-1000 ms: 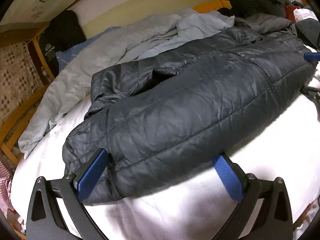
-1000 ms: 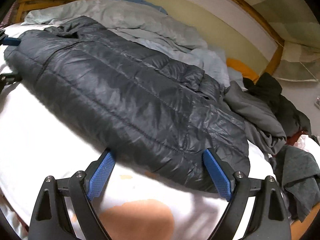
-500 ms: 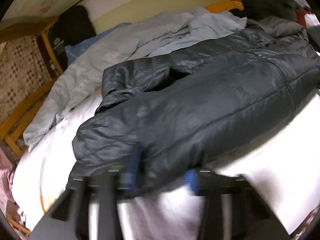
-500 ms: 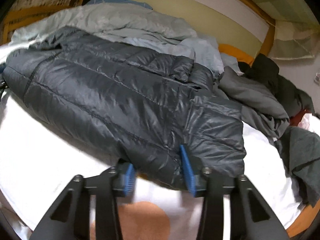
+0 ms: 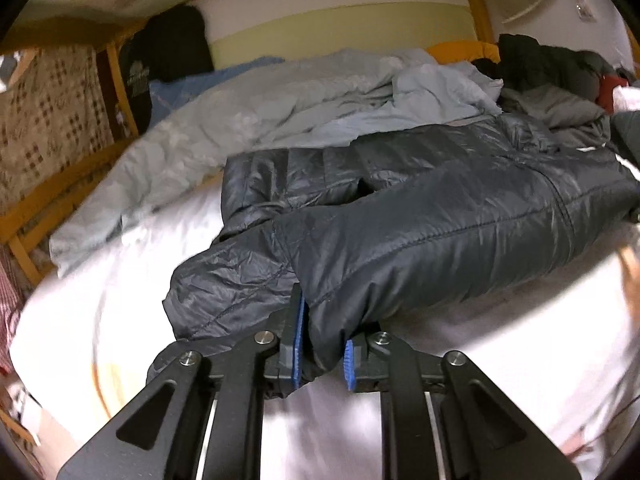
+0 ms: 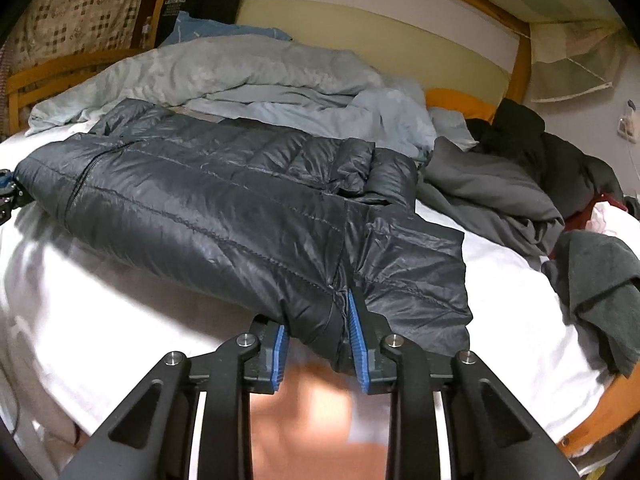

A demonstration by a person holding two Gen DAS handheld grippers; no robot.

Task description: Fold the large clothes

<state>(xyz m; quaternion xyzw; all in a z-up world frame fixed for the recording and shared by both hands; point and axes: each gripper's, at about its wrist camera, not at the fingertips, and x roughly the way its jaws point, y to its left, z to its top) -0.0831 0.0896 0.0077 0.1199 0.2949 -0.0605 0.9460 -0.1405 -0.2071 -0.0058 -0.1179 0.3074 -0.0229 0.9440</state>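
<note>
A dark quilted puffer jacket (image 5: 440,220) lies lengthwise across the white bed sheet (image 5: 460,360); it also shows in the right wrist view (image 6: 224,216). My left gripper (image 5: 322,344) is shut on the jacket's near edge at its left end, a bunch of fabric between the blue pads. My right gripper (image 6: 318,344) is shut on the near edge at the jacket's right end, fabric bunched between its pads. The left gripper's tip shows at the left edge of the right wrist view (image 6: 6,196).
A rumpled light blue duvet (image 5: 300,104) lies behind the jacket. Dark grey clothes (image 6: 500,192) are piled at the right, another dark garment (image 6: 600,288) near the bed's right edge. A wooden bed frame (image 6: 592,420) borders the mattress. A patterned cloth (image 5: 48,120) hangs at left.
Both grippers went from wide open beside the jacket's near edge to shut on it. Both views have moved in closer to the jacket.
</note>
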